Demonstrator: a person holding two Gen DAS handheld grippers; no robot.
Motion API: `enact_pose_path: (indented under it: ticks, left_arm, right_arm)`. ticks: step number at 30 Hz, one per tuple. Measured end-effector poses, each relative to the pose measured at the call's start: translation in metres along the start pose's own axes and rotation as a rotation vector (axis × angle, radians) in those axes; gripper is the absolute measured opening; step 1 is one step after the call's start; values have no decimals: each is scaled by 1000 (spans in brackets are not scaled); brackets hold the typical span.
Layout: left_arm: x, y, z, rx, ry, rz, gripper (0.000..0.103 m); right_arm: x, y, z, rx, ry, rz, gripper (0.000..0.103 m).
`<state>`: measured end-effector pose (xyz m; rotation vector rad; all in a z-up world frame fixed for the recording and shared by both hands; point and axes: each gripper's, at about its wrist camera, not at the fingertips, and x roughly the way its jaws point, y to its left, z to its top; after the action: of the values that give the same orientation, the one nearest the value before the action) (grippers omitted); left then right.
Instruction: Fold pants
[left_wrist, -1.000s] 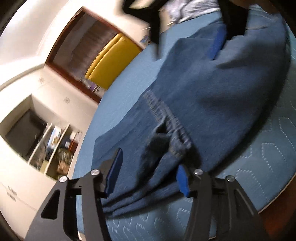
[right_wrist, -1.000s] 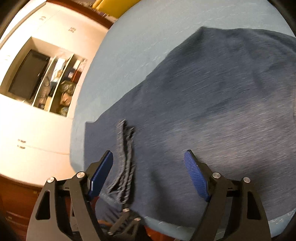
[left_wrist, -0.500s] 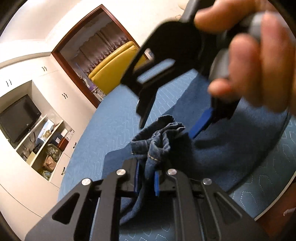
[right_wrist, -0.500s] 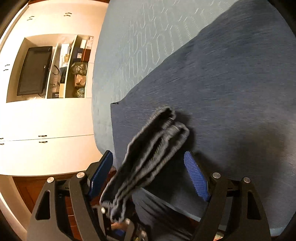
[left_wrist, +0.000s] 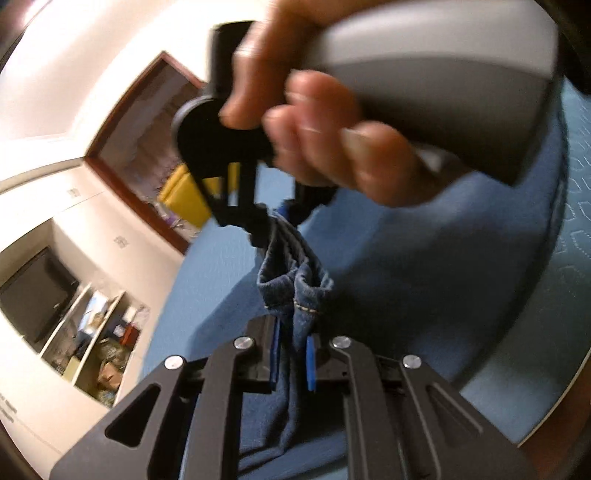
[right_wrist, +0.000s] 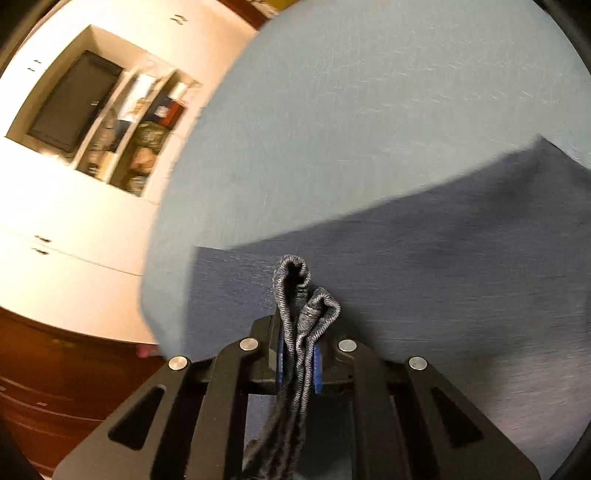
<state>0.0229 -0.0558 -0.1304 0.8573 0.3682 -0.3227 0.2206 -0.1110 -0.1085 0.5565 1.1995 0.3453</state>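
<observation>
Left wrist view: left gripper (left_wrist: 291, 363) has its blue pads clamped on a bunched edge of the pants (left_wrist: 295, 291). Just ahead, a hand (left_wrist: 317, 122) holds the right gripper (left_wrist: 275, 221), blocking most of the upper frame; it pinches the same edge. Only this view shows the hand.

Right wrist view: right gripper (right_wrist: 298, 360) jaws closing, pressed on a folded hem of the pants (right_wrist: 424, 280), which spread ahead and right over the blue bedspread (right_wrist: 369, 110). TV (right_wrist: 74, 99) and shelves (right_wrist: 136, 140) far left.
</observation>
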Motion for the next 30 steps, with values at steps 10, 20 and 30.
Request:
enact_pose_path:
  ticks: [10, 20, 30]
  left_arm:
    - [2, -57, -3, 100, 26, 9, 43]
    - [2, -75, -1, 173, 35, -11, 16]
    - [-28, -81, -2, 93, 54, -59, 24]
  right_arm:
    - [18, -46, -6, 1, 30, 9, 49]
    - [17, -61, 1, 5, 24, -16, 18]
    - [17, -44, -9, -96, -18, -151, 16]
